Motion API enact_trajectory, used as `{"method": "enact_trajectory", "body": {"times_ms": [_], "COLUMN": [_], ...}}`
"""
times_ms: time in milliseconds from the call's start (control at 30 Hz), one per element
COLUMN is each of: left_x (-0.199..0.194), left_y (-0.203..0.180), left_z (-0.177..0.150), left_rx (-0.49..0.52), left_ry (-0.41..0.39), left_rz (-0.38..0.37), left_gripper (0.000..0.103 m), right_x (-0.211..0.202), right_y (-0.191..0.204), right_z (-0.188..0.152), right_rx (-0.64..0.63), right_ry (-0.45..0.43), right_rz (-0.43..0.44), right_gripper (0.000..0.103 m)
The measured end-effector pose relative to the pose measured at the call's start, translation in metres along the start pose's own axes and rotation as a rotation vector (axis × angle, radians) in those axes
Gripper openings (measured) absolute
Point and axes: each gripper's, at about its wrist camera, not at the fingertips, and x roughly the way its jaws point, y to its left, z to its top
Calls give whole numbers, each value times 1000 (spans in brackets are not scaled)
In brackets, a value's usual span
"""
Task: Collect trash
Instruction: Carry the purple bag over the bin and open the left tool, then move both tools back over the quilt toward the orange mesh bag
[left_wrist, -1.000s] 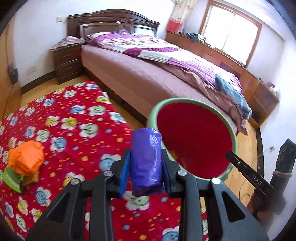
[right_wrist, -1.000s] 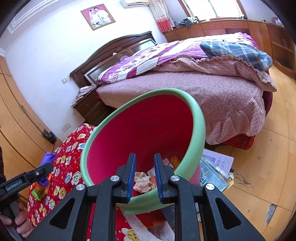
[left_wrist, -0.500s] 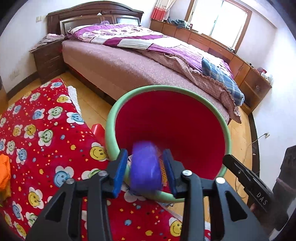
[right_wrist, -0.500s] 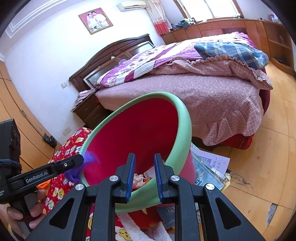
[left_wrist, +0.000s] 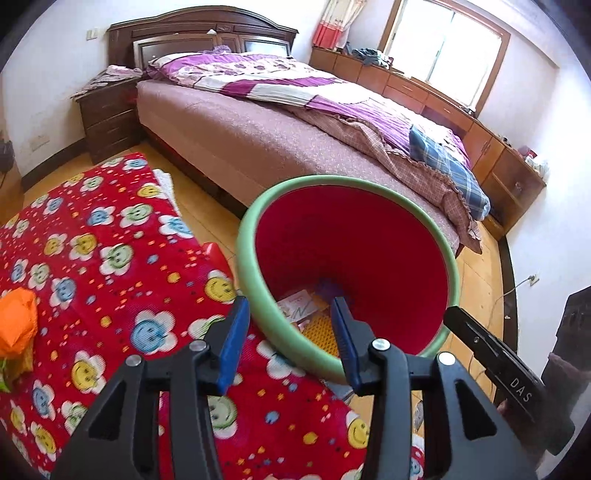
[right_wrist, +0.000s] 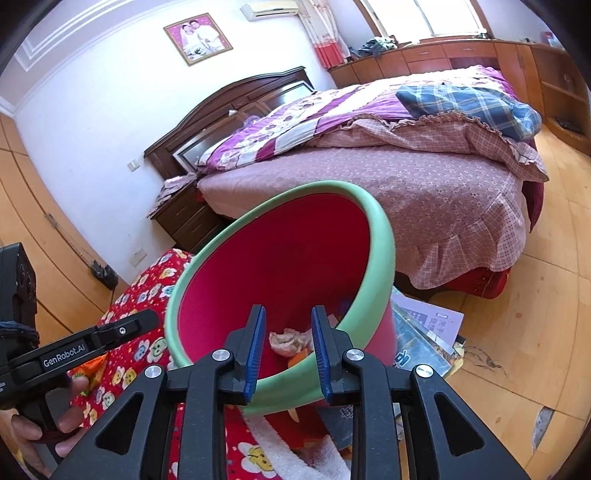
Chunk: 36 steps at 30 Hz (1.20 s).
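the left gripper (left_wrist: 290, 338) is seen spread wide and empty at the near rim of the red bin (left_wrist: 452, 266). the right gripper (right_wrist: 286, 349) is clamped on that green rim, tilting the bin. trash is seen on the bin's floor: a purple wrapper (left_wrist: 327, 288), papers, crumpled tissue (right_wrist: 286, 341). left of the bin, an orange wrapper (left_wrist: 16, 325) lies on the flowered blanket (left_wrist: 110, 258); it is judged the next pick, calling for a leftward reach. beyond the bin a bed (left_wrist: 295, 147) is seen.
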Motion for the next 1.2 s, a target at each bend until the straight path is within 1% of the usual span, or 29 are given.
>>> {"method": "enact_trajectory", "body": {"times_ms": [233,300,400,500,700,767,867,1067,1200], "left_x": [-27,-33,-43,-52,-71,-77,-87,-105,-116], "left_y": [20,27,40,51,78,86,98,129,152], "left_z": [-11,-14,-20,-25,-33,-35,-39,-49,-50], "left_rx": [-44,-60,-85,-107,-165,-179,-200,-250,-270], "left_ry": [-28,-33,-46,-53,-79,-90,-107,-127,-137], "left_rz": [14,27,58,85,126,148,183,248,294], "left_gripper": [46,46,46,46,46,46,46,46,46], "right_x": [-3,-4,-5,-2,4,5,7,13,18], "right_y": [15,20,26,31,46,55,69,95,116], "right_z": [-3,-4,-6,-8,-14,-17,-22,-27,-30], "right_rx": [-31,-43,-52,-64,-96,-114,-137,-183,-219], "right_ry": [18,20,25,46,88,98,115,150,172], "right_rz": [25,26,31,40,61,68,77,110,129], "right_gripper": [35,41,47,49,49,50,56,57,57]}}
